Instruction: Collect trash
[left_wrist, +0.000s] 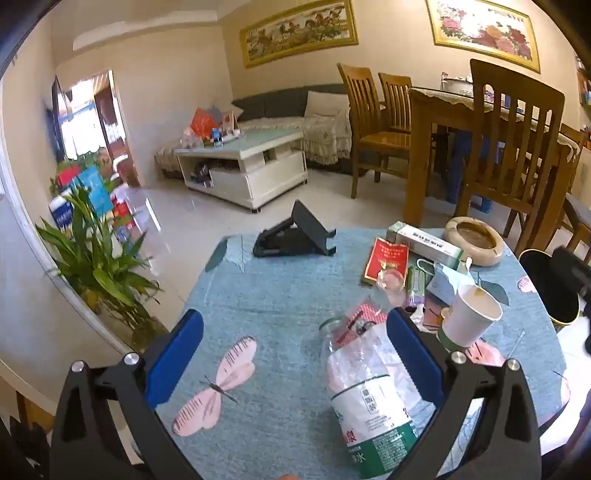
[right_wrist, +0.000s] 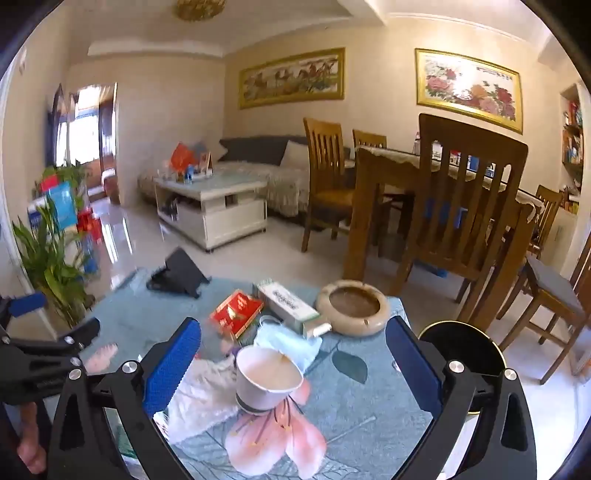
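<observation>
A clear plastic water bottle (left_wrist: 364, 398) with a green and white label lies on the blue tablecloth (left_wrist: 280, 295), crumpled white plastic over it. My left gripper (left_wrist: 295, 339) is open above the cloth; the bottle lies inside its right finger (left_wrist: 413, 358). A white paper cup (right_wrist: 267, 380) stands tilted between the open fingers of my right gripper (right_wrist: 293, 349), untouched; it also shows in the left wrist view (left_wrist: 469, 317). White crumpled plastic (right_wrist: 199, 395) lies left of the cup. A black trash bin (right_wrist: 461, 354) stands past the table's right edge.
A red packet (right_wrist: 236, 312), a green and white box (right_wrist: 288, 304), a blue face mask (right_wrist: 288, 341), a round ashtray (right_wrist: 352, 306) and a black phone stand (left_wrist: 295, 236) sit further back. Wooden chairs (right_wrist: 465, 221) stand behind; a plant (left_wrist: 96, 266) stands left.
</observation>
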